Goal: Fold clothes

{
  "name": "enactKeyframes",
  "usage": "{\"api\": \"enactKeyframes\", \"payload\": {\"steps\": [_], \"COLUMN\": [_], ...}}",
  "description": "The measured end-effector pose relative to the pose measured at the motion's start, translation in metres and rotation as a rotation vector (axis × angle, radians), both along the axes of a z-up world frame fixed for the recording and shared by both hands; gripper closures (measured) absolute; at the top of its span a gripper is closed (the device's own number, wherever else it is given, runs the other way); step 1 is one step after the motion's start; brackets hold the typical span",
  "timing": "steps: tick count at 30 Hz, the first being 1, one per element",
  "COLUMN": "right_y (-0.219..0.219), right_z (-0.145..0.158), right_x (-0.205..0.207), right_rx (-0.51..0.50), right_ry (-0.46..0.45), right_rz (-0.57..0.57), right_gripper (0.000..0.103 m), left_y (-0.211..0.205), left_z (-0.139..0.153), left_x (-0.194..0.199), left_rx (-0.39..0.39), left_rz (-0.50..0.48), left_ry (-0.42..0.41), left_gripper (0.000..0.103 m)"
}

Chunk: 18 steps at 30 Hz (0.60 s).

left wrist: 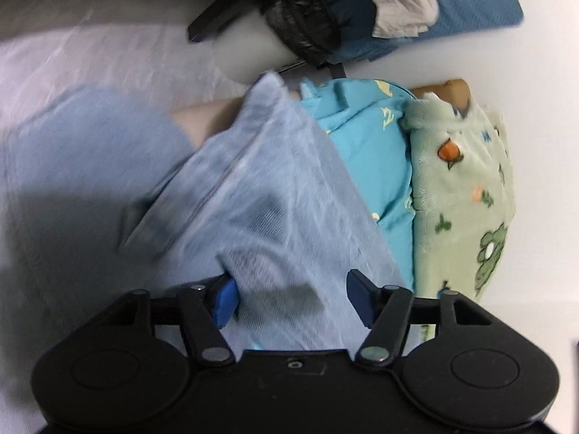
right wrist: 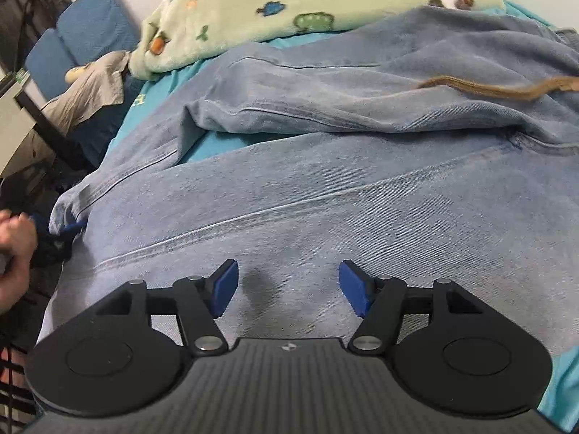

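The jeans [right wrist: 325, 166] lie spread on the bed [right wrist: 159, 86], near a green blanket [right wrist: 275, 3]. Both the left gripper [left wrist: 291, 298] and right gripper [right wrist: 288, 287] stand open above the denim, holding nothing.

Lt-blue denim jeans [right wrist: 325, 195], turquoise sheet [left wrist: 365, 152], green cartoon-print blanket [right wrist: 289, 3].

The jeans [right wrist: 325, 188] are light blue denim, spread unfolded across a turquoise sheet [right wrist: 210, 144], one leg lying crumpled over the other with a gap between them. A brown strip [right wrist: 488, 88] lies at the waist end. In the left wrist view the denim [left wrist: 260, 199] shows blurred, a fold raised.
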State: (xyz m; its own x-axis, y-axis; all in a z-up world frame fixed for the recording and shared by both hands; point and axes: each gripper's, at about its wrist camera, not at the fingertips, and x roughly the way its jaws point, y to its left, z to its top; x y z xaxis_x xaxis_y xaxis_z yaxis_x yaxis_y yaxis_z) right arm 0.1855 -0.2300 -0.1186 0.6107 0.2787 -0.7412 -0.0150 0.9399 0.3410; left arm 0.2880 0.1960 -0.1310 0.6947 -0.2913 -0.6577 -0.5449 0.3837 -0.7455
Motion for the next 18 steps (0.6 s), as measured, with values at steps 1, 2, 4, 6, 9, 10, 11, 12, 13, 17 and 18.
{"api": "enactKeyframes", "payload": {"steps": [1,2,4,6,9,10,11,12,13,17,18], "right_y": [0.002,0.004,0.007,0.007,0.005,0.006,0.007,0.008,0.008,0.007,0.007], "right_z": [0.0,-0.001,-0.002,-0.003,-0.002,-0.002,-0.002,-0.002,-0.002,-0.002,-0.002], "right_x": [0.0,0.0,0.0,0.0,0.001,0.0,0.0,0.0,0.0,-0.002,-0.002], "right_rx": [-0.008,-0.017,-0.032,-0.029,-0.008,-0.01,-0.012,-0.014,-0.017,-0.005,-0.004], "right_ry": [-0.003,-0.005,-0.009,-0.01,-0.015,-0.017,-0.02,-0.022,-0.022,-0.018,-0.017], "right_rz": [0.012,0.021,0.039,0.037,0.031,0.037,0.043,0.048,0.05,0.04,0.038], "right_gripper": [0.034,0.032,0.031,0.031,0.031,0.031,0.031,0.031,0.031,0.031,0.031], "left_y": [-0.001,-0.002,0.0,0.006,0.019,0.024,0.03,0.035,0.04,0.062,0.065], "left_z": [0.0,0.001,0.0,0.0,0.005,0.009,0.014,0.018,0.022,0.019,0.014], "left_x": [0.005,0.007,0.009,0.006,-0.001,-0.004,-0.007,-0.009,-0.009,-0.011,-0.011], "left_rx": [0.031,0.058,0.086,0.098,0.107,0.107,0.109,0.117,0.125,0.092,0.099], "left_rz": [-0.02,-0.026,-0.028,-0.009,0.042,0.062,0.079,0.087,0.089,0.102,0.1], "left_ry": [0.004,0.01,0.036,0.032,-0.006,-0.029,-0.052,-0.069,-0.081,-0.075,-0.058], "left_gripper": [0.052,0.06,0.086,0.091,0.093,0.094,0.094,0.095,0.095,0.096,0.096]}}
